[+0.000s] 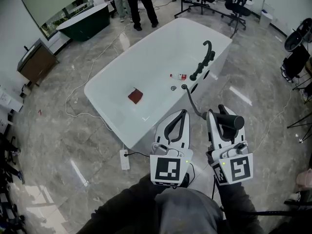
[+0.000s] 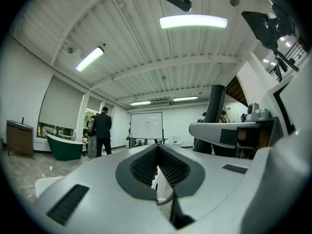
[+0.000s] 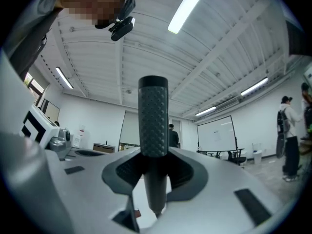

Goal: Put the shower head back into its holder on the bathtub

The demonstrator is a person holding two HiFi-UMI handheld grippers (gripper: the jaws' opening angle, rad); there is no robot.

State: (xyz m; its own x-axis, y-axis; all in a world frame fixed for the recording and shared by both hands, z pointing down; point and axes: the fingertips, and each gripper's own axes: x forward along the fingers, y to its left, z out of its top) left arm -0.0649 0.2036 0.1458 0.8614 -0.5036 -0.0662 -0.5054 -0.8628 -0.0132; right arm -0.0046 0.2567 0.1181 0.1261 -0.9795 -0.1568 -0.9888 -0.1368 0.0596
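Grey marble floor [image 1: 58, 145] spreads all round. Right tool [image 3: 155, 172] is clamped on the black shower head [image 3: 153, 116], probably to carry it over; left tool [image 1: 182, 113] is closed and empty. Hose [image 1: 191, 101] trails toward the white bathtub [image 1: 105, 79], whose holder [image 1: 208, 47] stands well ahead, seemingly vacant.

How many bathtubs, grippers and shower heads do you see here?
Bathtubs: 2, the large white bathtub and the dark green bathtub
Two-jaw grippers: 2, the left gripper and the right gripper
Black knobbly shower head: 1
Total: 5
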